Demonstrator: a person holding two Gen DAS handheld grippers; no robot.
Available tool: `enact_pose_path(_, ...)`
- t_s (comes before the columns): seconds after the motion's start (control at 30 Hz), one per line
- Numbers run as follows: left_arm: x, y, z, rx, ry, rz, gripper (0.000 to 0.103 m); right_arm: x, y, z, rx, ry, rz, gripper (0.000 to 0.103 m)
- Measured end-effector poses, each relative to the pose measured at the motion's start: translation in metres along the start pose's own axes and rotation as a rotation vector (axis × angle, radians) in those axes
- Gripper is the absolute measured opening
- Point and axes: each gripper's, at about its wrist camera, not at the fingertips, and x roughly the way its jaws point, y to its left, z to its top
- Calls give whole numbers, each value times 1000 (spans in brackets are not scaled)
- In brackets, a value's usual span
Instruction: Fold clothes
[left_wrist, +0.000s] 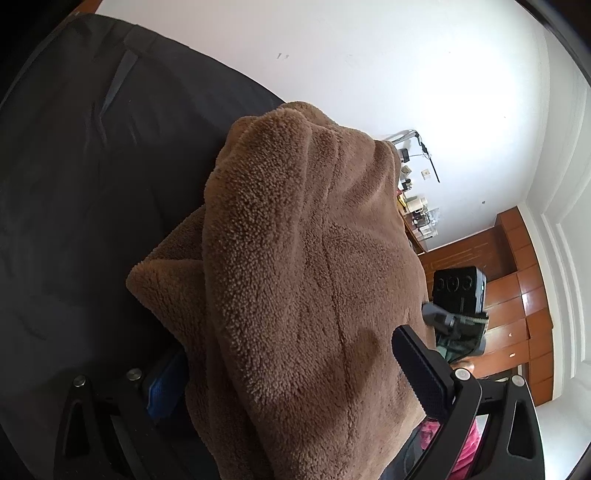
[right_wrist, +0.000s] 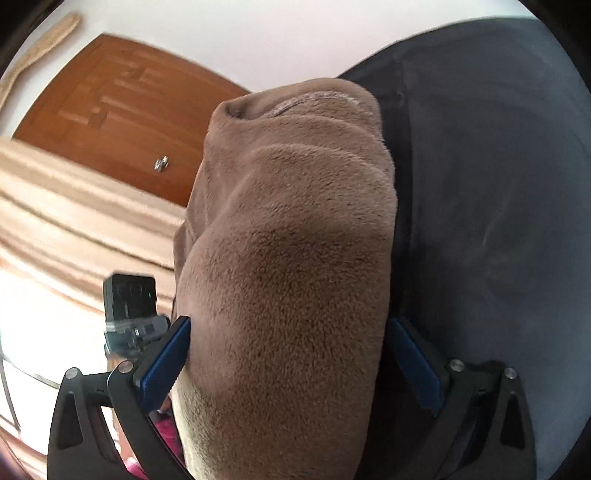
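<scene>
The brown fleece garment (left_wrist: 295, 266) is thick and nubbly, its pile standing up in small tufts, gathered into deep rounded folds rather than lying flat. In the left wrist view it rises from between the jaws of the left gripper (left_wrist: 295, 373) as a tall bundle, long axis running up and away from the camera, with a loose flap (left_wrist: 166, 273) spreading out to the left at its base. The fabric fills the gap between the jaws: the right-hand finger (left_wrist: 421, 369) presses against it, and the left-hand blue pad (left_wrist: 162, 387) is half buried beside it, so the jaws are gripping the garment.

The right wrist view shows the same garment (right_wrist: 288, 258) (softer here, slightly blurred) as a fat roll pointing straight ahead from the right gripper (right_wrist: 291, 365), its far end curling over into a hollow fold. Both blue pads (right_wrist: 166, 365) sit against its sides, clamped on it. It is held up in front of a dark grey cloth surface (right_wrist: 498, 184), with a wooden door (right_wrist: 122, 114) and a white wall (left_wrist: 369, 55) behind. Each view catches the other gripper's camera block (left_wrist: 460, 288).
</scene>
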Motion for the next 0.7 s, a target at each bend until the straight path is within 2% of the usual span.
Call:
enact_pose_path(0.17, 0, 2, 3, -6, 17, -10, 102, 0, 4, -4, -34, 2, -8, 102)
enact_pose_path(0.33, -2, 3, 3, 25, 36, -64, 102, 11, 12, -3, -49, 29, 14, 103)
enact_pose_path(0.5, -1, 1, 1, 50, 36, -32, 102, 13, 15, 1, -80, 49, 5, 102)
enact_pose_path(0.6, -1, -2, -3, 55, 17, -6, 102, 12, 15, -1, -97, 30, -33, 89)
enact_pose_path(0.67, -2, -2, -5, 54, 7, -1, 102, 9, 19, -6, -116, -1, -48, 77)
enact_pose_path(0.7, -3, -1, -6, 52, 3, -2, 101, 7, 24, -7, -139, -20, -65, 75)
